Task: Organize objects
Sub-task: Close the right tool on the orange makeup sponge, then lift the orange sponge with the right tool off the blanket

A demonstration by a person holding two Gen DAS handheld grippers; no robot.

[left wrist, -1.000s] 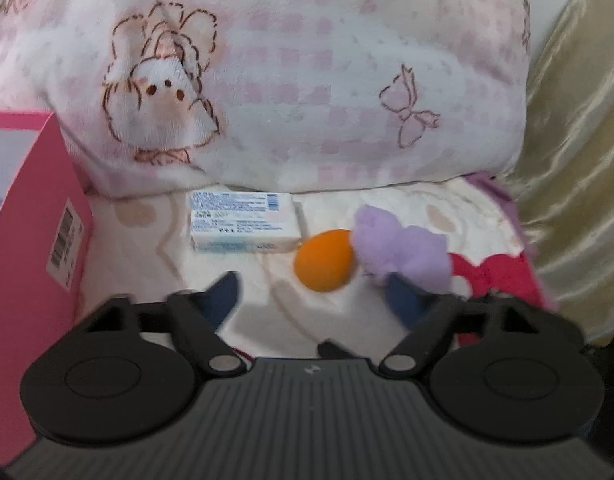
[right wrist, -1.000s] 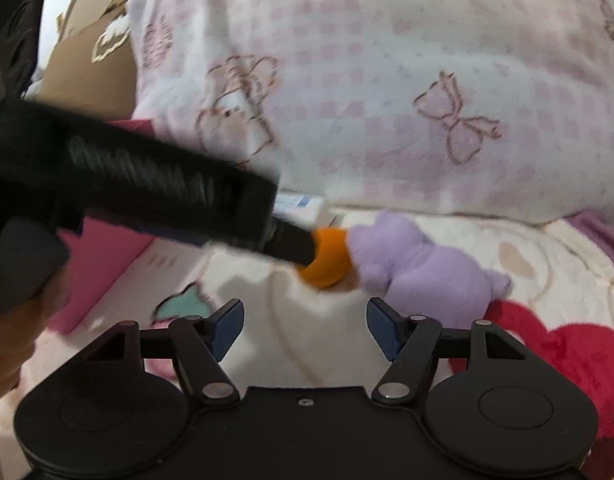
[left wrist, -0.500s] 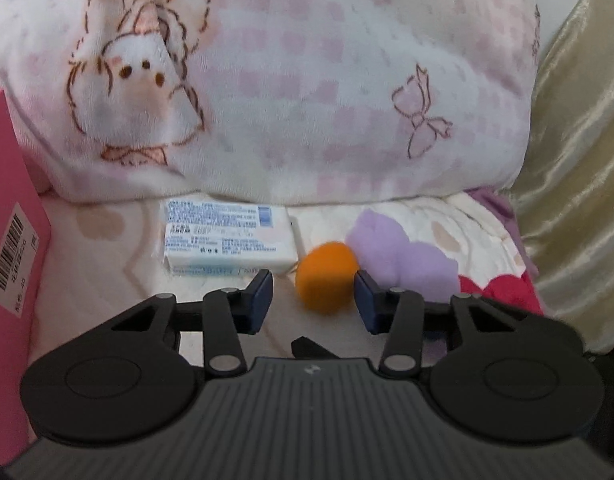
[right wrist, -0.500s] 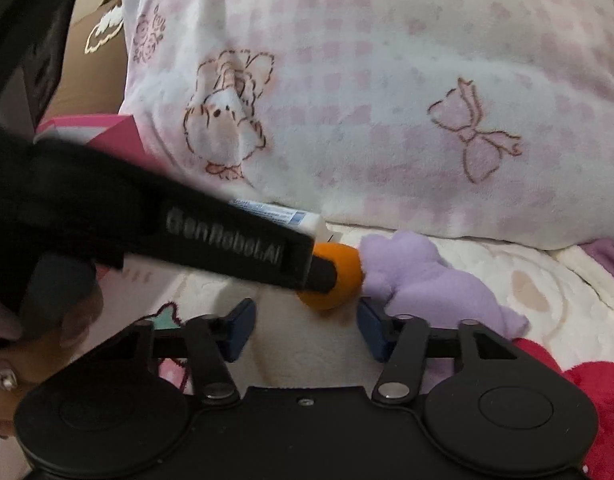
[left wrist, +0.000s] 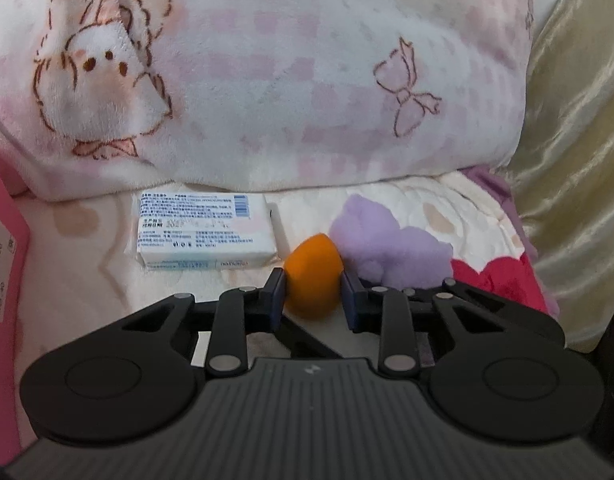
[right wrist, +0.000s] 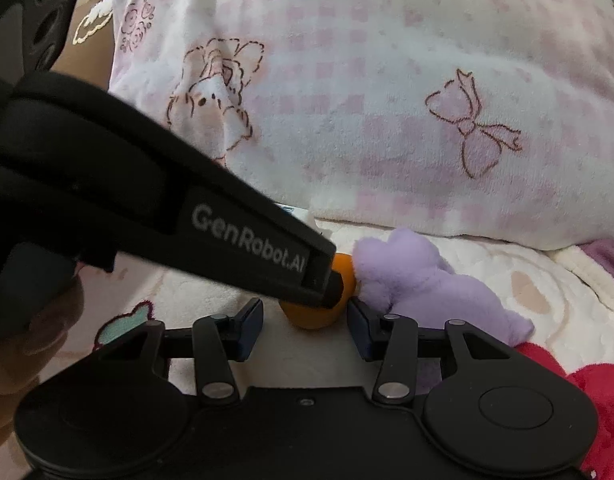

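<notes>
A small orange egg-shaped sponge (left wrist: pixel 313 276) lies on the cream blanket, touching a purple plush toy (left wrist: pixel 387 244) on its right. My left gripper (left wrist: pixel 311 300) has its jaws closing, and both blue pads press the sponge's sides. In the right wrist view one of the left gripper's fingers (right wrist: pixel 323 280) covers part of the sponge (right wrist: pixel 343 270). My right gripper (right wrist: pixel 305 322) sits just short of the sponge with its jaws closing. Its right pad is at the edge of the plush toy (right wrist: pixel 419 280), its left pad touches nothing, and nothing is gripped.
A white printed packet (left wrist: pixel 203 236) lies left of the sponge, below a big pink-and-white pillow (left wrist: pixel 287 80). A pink box (left wrist: pixel 3 280) stands at the left edge. Gold fabric (left wrist: pixel 579 160) borders the right, with a red patch (left wrist: pixel 499 284) below the plush. A person's hand (right wrist: pixel 35 320) holds the left gripper.
Both grippers came forward and down towards the sponge and narrowed their jaws. The left pads, wide apart a second ago, now sit against the orange sponge.
</notes>
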